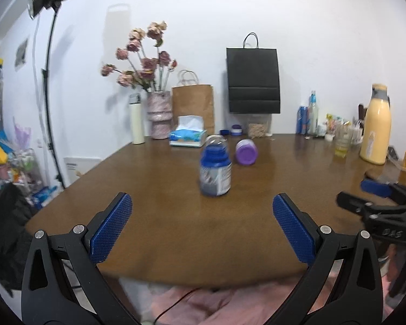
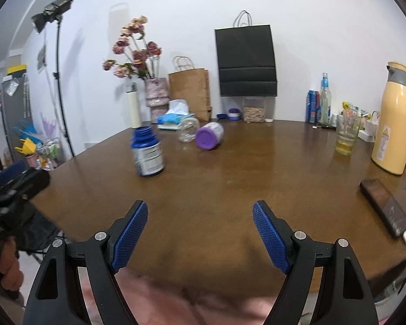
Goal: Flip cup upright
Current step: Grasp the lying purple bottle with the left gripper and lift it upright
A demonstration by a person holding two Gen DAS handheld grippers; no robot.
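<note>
While the clear cup [image 2: 188,129] lies on its side in the upper middle of the right wrist frame, you hold both grippers back at the near edge of the brown tabletop [image 2: 230,184], well apart from it. In the left wrist view the cup [image 1: 216,140] shows only partly, behind the blue bottle [image 1: 215,172] that stands upright near the centre of that frame, its image blurred. Just to the right of the cup, a purple-capped jar [image 2: 209,136] lies tipped over, its cap facing you. Your left gripper [image 1: 201,227] fills the bottom of its frame, blue-padded fingers [image 1: 111,227] spread wide and gripping nothing. Your right gripper [image 2: 200,237] sits the same way at the bottom of its own frame, fingers [image 2: 270,237] wide apart and empty. At the lower left edge of the right wrist view, your hand [image 2: 9,268] wraps the handle of the other gripper. Farther back, a tissue box [image 1: 187,137], a vase of dried flowers [image 1: 159,117], a brown paper bag [image 1: 193,105] and a black paper bag [image 1: 253,81] line the wall. At right stand a yellow thermos [image 2: 392,124] and a glass [image 2: 346,135] holding a little yellow liquid; a phone [image 2: 384,211] lies plugged in at the lower right.
</note>
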